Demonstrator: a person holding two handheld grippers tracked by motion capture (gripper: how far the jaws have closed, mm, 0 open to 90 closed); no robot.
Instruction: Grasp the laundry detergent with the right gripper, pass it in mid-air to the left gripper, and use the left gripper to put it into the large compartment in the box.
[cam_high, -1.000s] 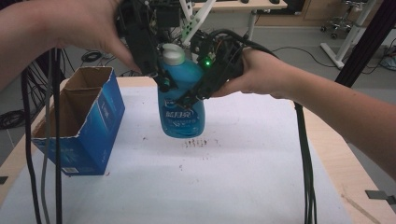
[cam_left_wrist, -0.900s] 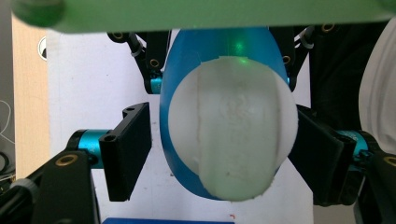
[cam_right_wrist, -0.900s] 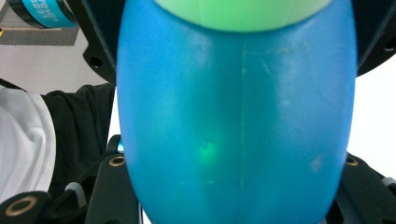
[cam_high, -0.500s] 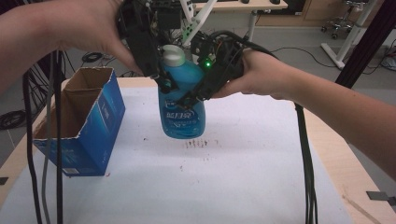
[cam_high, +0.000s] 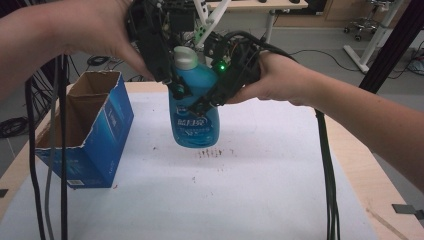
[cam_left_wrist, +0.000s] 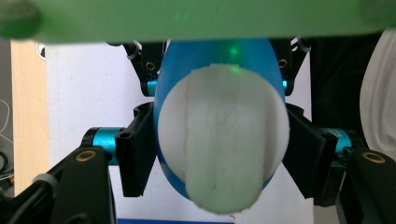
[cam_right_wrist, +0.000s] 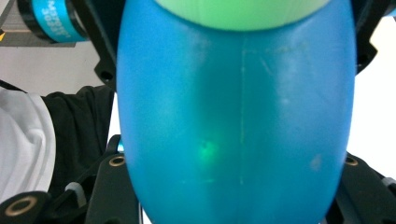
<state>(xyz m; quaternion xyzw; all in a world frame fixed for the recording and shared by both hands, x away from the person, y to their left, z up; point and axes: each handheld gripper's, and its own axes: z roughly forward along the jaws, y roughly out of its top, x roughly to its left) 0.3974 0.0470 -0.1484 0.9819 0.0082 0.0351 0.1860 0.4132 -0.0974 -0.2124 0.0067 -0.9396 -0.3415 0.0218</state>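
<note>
High view, bottle: I am holding the blue bottle (cam_high: 194, 107) upright in the air above the white mat (cam_high: 260, 190), its pale cap (cam_high: 185, 57) on top.
High view, grippers: my left gripper (cam_high: 170, 82) and right gripper (cam_high: 210, 100) are both pressing against the bottle's upper body from opposite sides.
High view, box: the open blue carton (cam_high: 87, 130) is standing on the table's left part, apart from the bottle.
Left gripper view: my jaws are clamping the bottle (cam_left_wrist: 261, 60) on both flanks, just below the cap (cam_left_wrist: 222, 140).
Right gripper view: the bottle (cam_right_wrist: 233, 116) is sitting between my jaws, which are closing against its sides.
</note>
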